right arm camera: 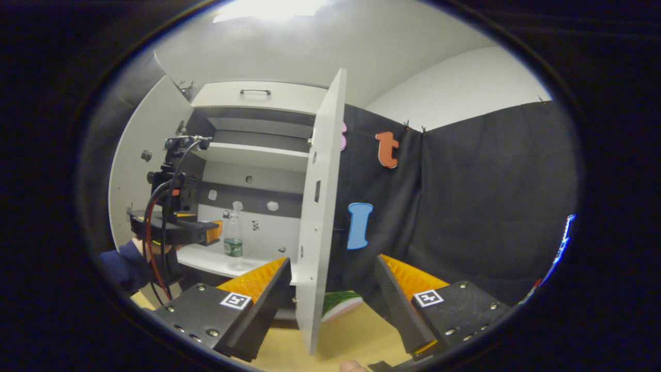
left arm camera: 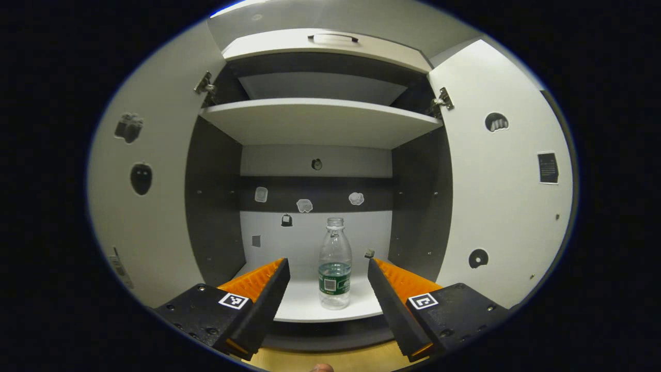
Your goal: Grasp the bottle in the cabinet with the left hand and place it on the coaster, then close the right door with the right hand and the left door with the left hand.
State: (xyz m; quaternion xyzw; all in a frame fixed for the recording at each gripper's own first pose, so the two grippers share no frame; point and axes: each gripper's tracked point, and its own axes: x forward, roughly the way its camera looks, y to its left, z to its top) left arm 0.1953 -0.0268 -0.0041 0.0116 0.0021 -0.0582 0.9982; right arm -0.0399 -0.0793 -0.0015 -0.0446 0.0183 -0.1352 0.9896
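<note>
Left gripper view shows the left gripper (left arm camera: 326,274) wide open, the water bottle (left arm camera: 335,264) standing low in the middle, untouched. Right gripper (right arm camera: 333,276) is open too. A bump could tip the light bottle over.

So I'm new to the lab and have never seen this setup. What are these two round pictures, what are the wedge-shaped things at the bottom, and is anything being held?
There is no robot arm here. A person holds a two-finger gripper in each hand, and a fisheye camera rides on each one, looking forward along its fingers. Those fingers are the wedges at the bottom.

The left gripper view looks straight into an open cabinet. The left gripper is open, with a clear plastic bottle standing upright on the bottom shelf between and beyond its fingers, not yet touched.

The right gripper view is taken from farther right. The right gripper is open and holds nothing. Ahead of it is the edge of the open right door. Behind the door, a green-and-pink object, probably the coaster, lies on the wooden table. Farther left you see the left gripper near the bottle.
</note>
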